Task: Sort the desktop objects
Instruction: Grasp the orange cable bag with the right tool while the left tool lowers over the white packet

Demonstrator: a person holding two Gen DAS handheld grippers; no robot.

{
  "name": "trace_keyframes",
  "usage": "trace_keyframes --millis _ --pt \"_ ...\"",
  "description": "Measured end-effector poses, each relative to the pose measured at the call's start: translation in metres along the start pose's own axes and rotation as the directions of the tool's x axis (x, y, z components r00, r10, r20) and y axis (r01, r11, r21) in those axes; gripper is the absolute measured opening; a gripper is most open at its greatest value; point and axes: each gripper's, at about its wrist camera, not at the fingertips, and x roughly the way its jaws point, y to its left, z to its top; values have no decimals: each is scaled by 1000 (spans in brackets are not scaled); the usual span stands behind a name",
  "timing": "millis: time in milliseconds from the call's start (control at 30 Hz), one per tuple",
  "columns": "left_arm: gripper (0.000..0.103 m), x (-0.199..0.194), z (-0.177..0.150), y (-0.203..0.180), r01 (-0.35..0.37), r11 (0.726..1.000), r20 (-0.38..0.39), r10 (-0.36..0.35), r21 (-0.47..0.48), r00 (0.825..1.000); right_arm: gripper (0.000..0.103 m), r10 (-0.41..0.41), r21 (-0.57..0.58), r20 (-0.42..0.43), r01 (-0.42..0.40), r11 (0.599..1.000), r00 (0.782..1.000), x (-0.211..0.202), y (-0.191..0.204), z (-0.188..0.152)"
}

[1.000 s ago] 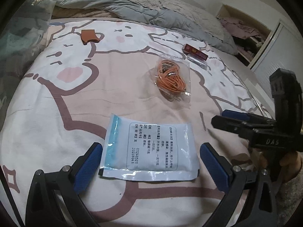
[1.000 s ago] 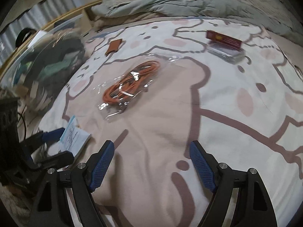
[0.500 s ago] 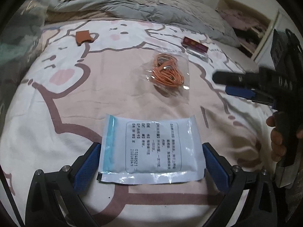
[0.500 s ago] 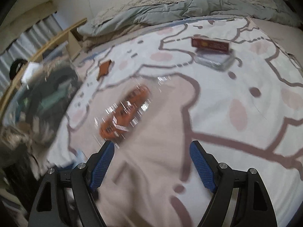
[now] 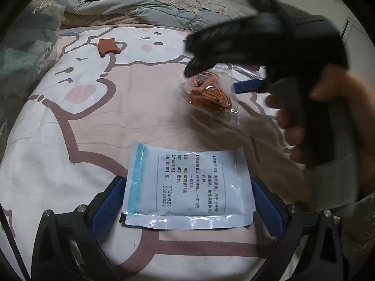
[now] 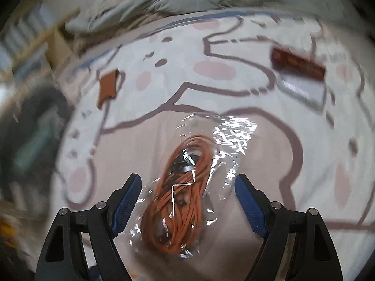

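**A:** What lies in front of the left gripper (image 5: 187, 201)?

**B:** A white and blue sachet (image 5: 187, 185) printed with dark text, flat on the bed sheet (image 5: 70, 164). It sits between the two blue pads (image 5: 107, 206), whose jaws stand wide; whether either pad touches the packet's edges cannot be told from this view.

**A:** And the right gripper (image 6: 187, 201)?

**B:** Its jaws also stand wide, one to each side of a clear plastic bag holding a coil of orange cord (image 6: 185, 199). The pads (image 6: 249, 208) are not pressing on it; the bag lies loose on the sheet between them.

**A:** How does that look from the left wrist camera?

**B:** The right gripper shows there as a dark, blurred shape over the bag, with a hand (image 5: 304, 117) wrapped around its handle and a grey sleeve (image 5: 332, 182) below the hand. The bag lies on the sheet beyond the sachet and apart from it.

**A:** What else is on the bed?

**B:** A small brown leather piece (image 6: 107, 86) rests toward the far left of the sheet, well apart from the bag. Toward the far right lies a dark red box (image 6: 297, 63) touching a clear packet (image 6: 302, 86). A grey quilt (image 5: 140, 7) is bunched along the head of the bed, and the sheet carries a cartoon pattern of pink patches and brown outlines.
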Motion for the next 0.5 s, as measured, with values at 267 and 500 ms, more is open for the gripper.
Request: trace_keyframes --millis 267,500 --pt "103 -2 1 3 26 999 6 -26 -19 1000 82 -116 -256 -23 106 961 993 -10 -8 -10" --pt "103 -1 0 4 30 999 4 -30 -25 1000 82 21 -176 -20 -24 984 1000 -31 -32 -1"
